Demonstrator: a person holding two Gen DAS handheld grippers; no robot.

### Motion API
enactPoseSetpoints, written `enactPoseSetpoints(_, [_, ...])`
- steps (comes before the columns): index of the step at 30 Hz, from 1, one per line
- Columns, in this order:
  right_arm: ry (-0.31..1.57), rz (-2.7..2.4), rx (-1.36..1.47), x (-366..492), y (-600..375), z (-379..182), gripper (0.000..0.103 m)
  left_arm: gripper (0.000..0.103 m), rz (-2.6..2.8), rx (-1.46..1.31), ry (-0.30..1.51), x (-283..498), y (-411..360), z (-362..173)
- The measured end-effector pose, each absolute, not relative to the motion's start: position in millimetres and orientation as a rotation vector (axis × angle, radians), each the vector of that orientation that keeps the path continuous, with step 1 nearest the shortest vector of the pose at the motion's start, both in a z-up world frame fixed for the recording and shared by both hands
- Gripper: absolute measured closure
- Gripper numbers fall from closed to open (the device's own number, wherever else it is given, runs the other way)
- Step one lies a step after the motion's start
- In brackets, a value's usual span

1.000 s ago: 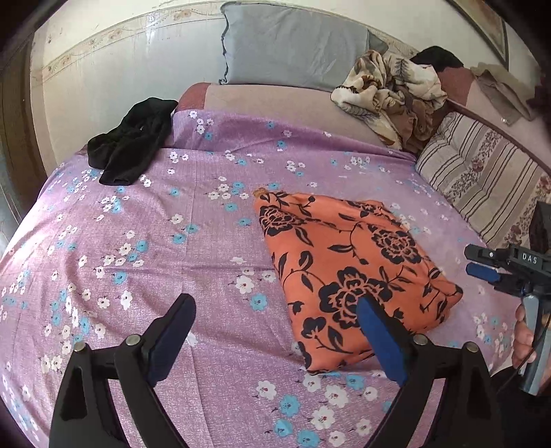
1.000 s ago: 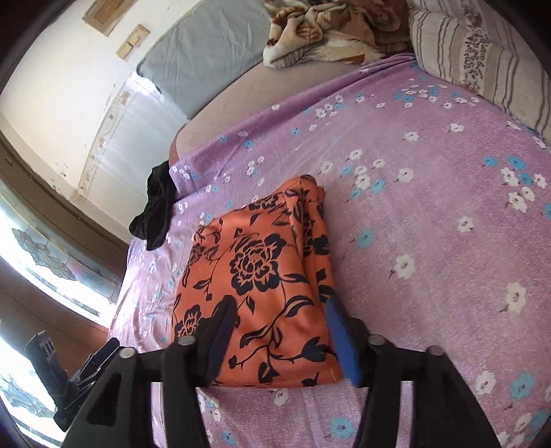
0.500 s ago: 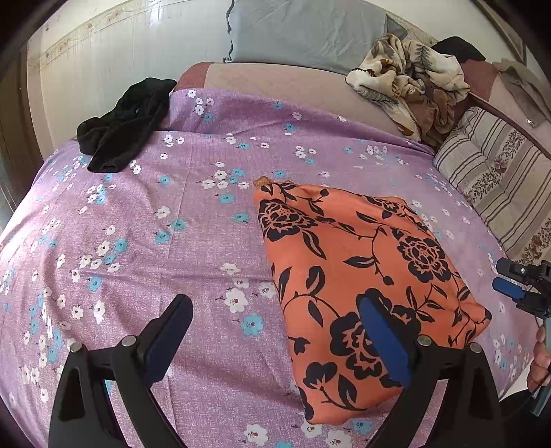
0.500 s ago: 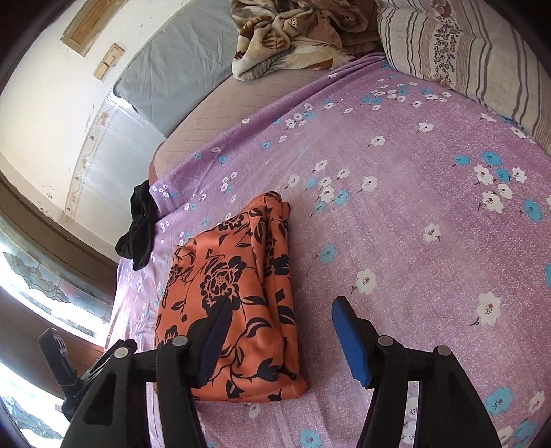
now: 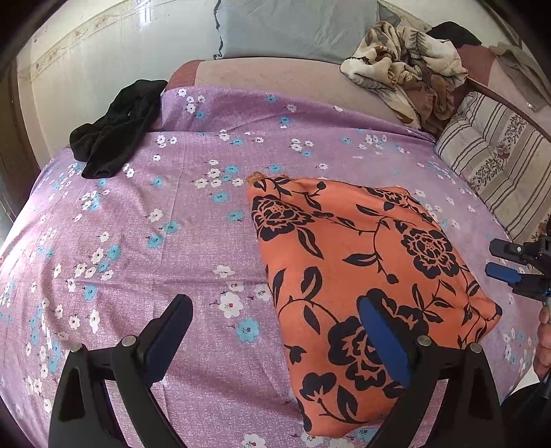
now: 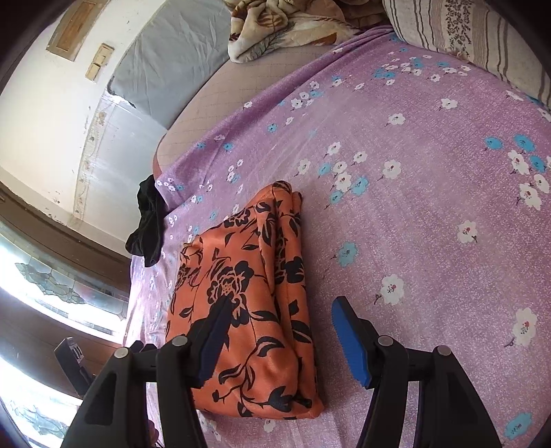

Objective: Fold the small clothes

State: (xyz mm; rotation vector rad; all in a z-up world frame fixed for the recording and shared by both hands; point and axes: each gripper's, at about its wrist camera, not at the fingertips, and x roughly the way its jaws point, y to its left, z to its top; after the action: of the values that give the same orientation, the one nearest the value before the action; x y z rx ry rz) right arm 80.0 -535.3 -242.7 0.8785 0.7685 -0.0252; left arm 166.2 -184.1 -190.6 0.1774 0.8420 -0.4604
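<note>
At the far left of my left-hand view a black garment (image 5: 117, 127) lies crumpled on the edge of the bed (image 5: 172, 241), half on the purple flowered sheet (image 5: 193, 379) and half off it. A grey pillow (image 5: 296, 27) leans against the wall behind the bed.

My left gripper (image 5: 275, 331) hangs over the sheet with its jaws spread wide and nothing between them. Its left finger is above bare sheet; its right finger (image 5: 385, 344) is above the near part of the folded orange cloth (image 5: 361, 275), and I cannot tell whether it touches the fabric. That cloth, orange with black flowers, lies flat on the sheet as a neat folded packet, right of centre in this view.

Farther right, a heap of beige patterned fabric (image 5: 406, 69) sits at the head of the bed, and a striped pillow (image 5: 499, 172) lies along the right side. At the right edge my right gripper (image 5: 496, 258) shows, with my hand (image 5: 544, 341) below it.

In the right-hand view, my right gripper (image 6: 279, 313) is about half open and holds nothing. Its left finger (image 6: 217, 331) is over the orange cloth (image 6: 241, 310); its right finger is over the bare sheet beside the cloth's folded edge, so that edge lies between the jaws.
</note>
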Motion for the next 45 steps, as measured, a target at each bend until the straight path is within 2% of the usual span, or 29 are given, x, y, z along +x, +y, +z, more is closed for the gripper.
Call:
enactPoseSetpoints(14, [0.817, 0.009, 0.859, 120, -522, -254, 0.039, 0.006, -0.467, 0.186, 0.89, 171, -205, -200])
enactPoseSetpoints(25, [0.774, -0.009, 0.9, 113, -534, -252, 0.037, 0.006, -0.46, 0.189, 0.899, 173, -205, -201])
enactPoseSetpoints(45, [0.807, 0.015, 0.884, 114, -526, -256, 0.037, 0.006, -0.481, 0.223, 0.92, 175, -207, -213])
